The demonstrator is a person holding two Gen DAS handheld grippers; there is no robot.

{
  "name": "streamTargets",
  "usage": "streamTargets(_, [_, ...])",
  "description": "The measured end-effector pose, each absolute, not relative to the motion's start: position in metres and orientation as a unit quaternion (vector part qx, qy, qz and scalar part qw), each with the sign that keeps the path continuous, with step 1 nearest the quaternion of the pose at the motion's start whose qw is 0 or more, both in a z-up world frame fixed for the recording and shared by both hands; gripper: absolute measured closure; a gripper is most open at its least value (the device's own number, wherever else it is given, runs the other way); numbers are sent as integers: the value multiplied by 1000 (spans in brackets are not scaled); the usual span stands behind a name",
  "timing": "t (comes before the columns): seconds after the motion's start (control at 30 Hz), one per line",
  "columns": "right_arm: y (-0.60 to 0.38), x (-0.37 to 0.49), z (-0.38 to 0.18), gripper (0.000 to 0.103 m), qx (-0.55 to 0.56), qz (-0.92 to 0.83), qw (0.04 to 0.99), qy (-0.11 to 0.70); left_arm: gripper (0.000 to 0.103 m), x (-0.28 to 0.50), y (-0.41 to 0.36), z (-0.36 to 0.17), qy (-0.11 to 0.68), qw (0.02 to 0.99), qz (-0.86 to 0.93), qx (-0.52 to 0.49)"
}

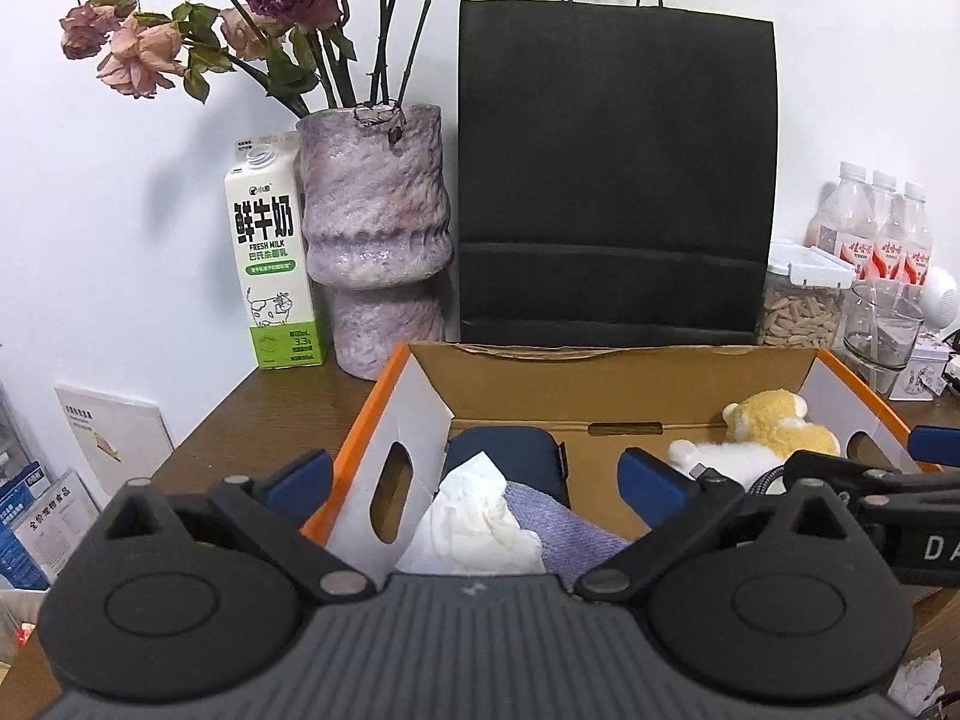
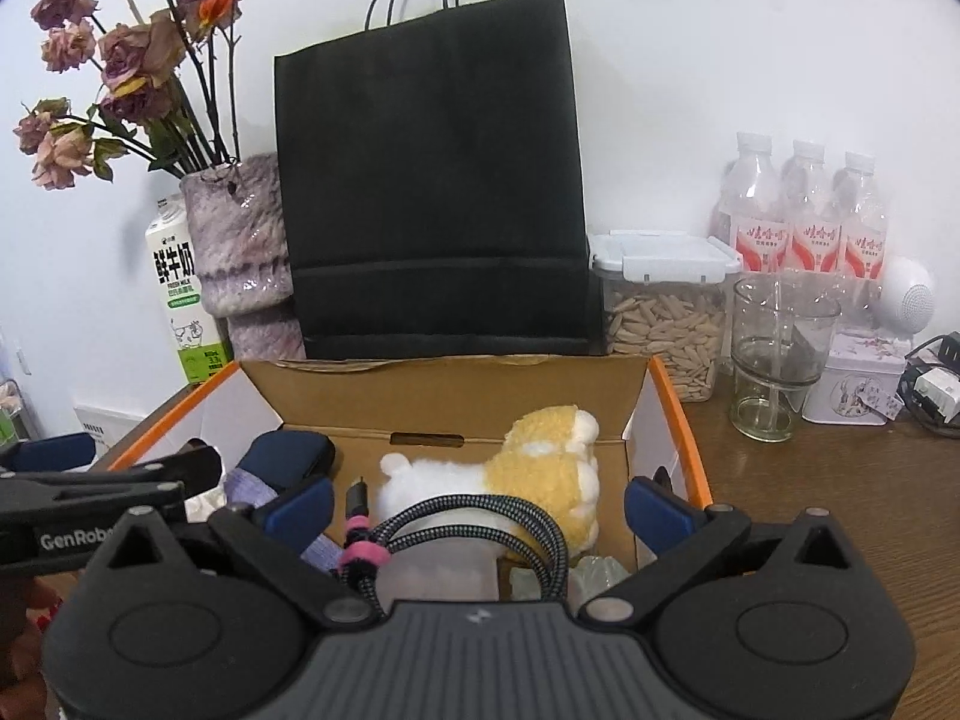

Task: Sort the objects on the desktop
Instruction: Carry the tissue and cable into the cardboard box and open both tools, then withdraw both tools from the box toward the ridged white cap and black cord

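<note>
An open cardboard box (image 1: 612,357) with orange edges stands on the wooden desk. Inside lie a yellow-and-white plush toy (image 2: 540,474), a dark blue case (image 1: 504,450), a crumpled white tissue (image 1: 474,516), a purple cloth (image 1: 570,531) and a coiled braided cable (image 2: 480,516) with a pink tie. My left gripper (image 1: 477,480) hangs open above the tissue, touching nothing. My right gripper (image 2: 478,507) is open over the cable and plush, its pads apart from both. A black finger (image 1: 840,471) of the right gripper reaches in beside the left.
Behind the box stand a black paper bag (image 1: 612,168), a purple vase (image 1: 372,240) of dried roses and a milk carton (image 1: 273,258). To the right are a seed jar (image 2: 663,318), a glass (image 2: 780,354), three bottles (image 2: 804,210) and a tin (image 2: 858,384).
</note>
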State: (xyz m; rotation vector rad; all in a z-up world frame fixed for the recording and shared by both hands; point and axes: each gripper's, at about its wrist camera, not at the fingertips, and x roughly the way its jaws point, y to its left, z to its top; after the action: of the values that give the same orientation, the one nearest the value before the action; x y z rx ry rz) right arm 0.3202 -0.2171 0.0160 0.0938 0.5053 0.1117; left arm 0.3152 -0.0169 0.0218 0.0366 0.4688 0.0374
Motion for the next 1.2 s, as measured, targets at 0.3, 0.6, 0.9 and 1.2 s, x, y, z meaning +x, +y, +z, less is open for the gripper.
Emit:
streamTargets(0.3, [-215, 306, 34, 0, 43, 65, 970, 232, 0, 301, -14, 33, 214, 977, 13, 17])
streamTargets(0.6, [-218, 269, 57, 0, 19, 80, 976, 200, 0, 263, 12, 51, 169, 985, 11, 17])
streamTargets(0.9, [-228, 221, 40, 0, -23, 78, 972, 219, 0, 225, 45, 34, 190, 982, 8, 19])
streamTargets(1.2, [-249, 186, -12, 0, -22, 47, 952, 302, 0, 192, 60, -2, 243, 970, 3, 16])
